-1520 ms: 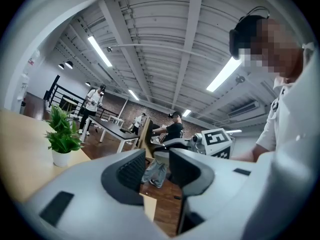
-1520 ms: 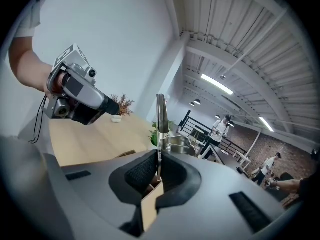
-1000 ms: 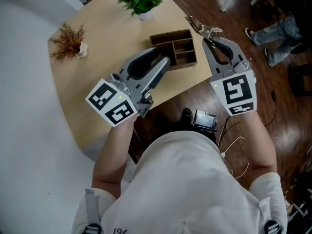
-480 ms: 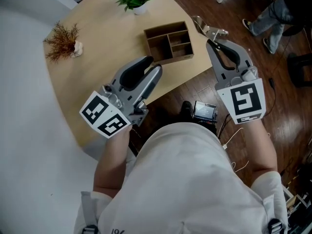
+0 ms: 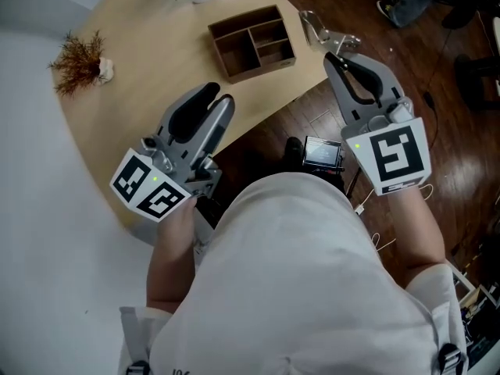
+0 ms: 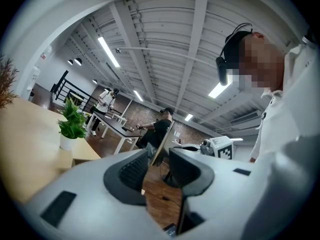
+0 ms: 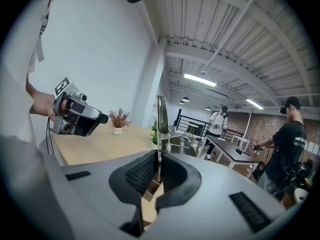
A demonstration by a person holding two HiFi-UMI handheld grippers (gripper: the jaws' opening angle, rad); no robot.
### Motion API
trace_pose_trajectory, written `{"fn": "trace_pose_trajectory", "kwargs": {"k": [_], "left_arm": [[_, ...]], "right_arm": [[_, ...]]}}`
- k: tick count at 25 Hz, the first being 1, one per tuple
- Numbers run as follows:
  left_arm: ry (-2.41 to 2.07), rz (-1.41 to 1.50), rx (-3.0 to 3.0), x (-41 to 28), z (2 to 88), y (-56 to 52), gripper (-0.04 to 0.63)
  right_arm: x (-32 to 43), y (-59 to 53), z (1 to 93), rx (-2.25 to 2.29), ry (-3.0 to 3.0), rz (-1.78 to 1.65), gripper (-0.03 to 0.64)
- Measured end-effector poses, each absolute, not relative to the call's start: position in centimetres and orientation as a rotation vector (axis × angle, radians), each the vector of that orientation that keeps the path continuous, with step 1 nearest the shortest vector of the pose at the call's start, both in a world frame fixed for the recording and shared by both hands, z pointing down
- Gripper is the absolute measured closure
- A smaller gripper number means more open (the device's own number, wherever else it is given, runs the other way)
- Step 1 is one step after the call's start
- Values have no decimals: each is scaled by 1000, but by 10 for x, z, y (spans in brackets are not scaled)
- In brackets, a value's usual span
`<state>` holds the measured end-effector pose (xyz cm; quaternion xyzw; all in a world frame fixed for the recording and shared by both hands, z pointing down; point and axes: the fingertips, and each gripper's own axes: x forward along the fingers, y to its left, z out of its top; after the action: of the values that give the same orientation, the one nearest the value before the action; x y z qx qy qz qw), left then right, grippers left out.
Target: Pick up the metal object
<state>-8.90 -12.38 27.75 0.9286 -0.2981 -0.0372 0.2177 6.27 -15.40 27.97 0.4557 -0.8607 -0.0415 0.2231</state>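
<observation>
- We see the right gripper [image 5: 334, 55] fingers clenched on the metal object [image 5: 324, 33], possibly tongs, held up beside the desk [image 5: 148, 69] edge.
- Left gripper [image 5: 217, 100] fingers are released with nothing between them.

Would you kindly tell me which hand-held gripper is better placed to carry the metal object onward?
The right hand-held gripper: its jaws are shut on the metal object, held off the table. The left hand-held gripper is open, empty and farther from it.

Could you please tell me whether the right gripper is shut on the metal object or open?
Shut on it: on the right gripper, the fingers clamp the metal object from both sides, with no gap.
</observation>
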Motion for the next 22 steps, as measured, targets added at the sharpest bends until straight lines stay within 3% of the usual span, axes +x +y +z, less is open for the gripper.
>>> {"fn": "trace_pose_trajectory", "kwargs": {"k": [22], "left_arm": [[-801, -81, 2529, -81, 293, -93, 469]], "right_arm": [[76, -124, 299, 1294, -2372, 14, 612]]}}
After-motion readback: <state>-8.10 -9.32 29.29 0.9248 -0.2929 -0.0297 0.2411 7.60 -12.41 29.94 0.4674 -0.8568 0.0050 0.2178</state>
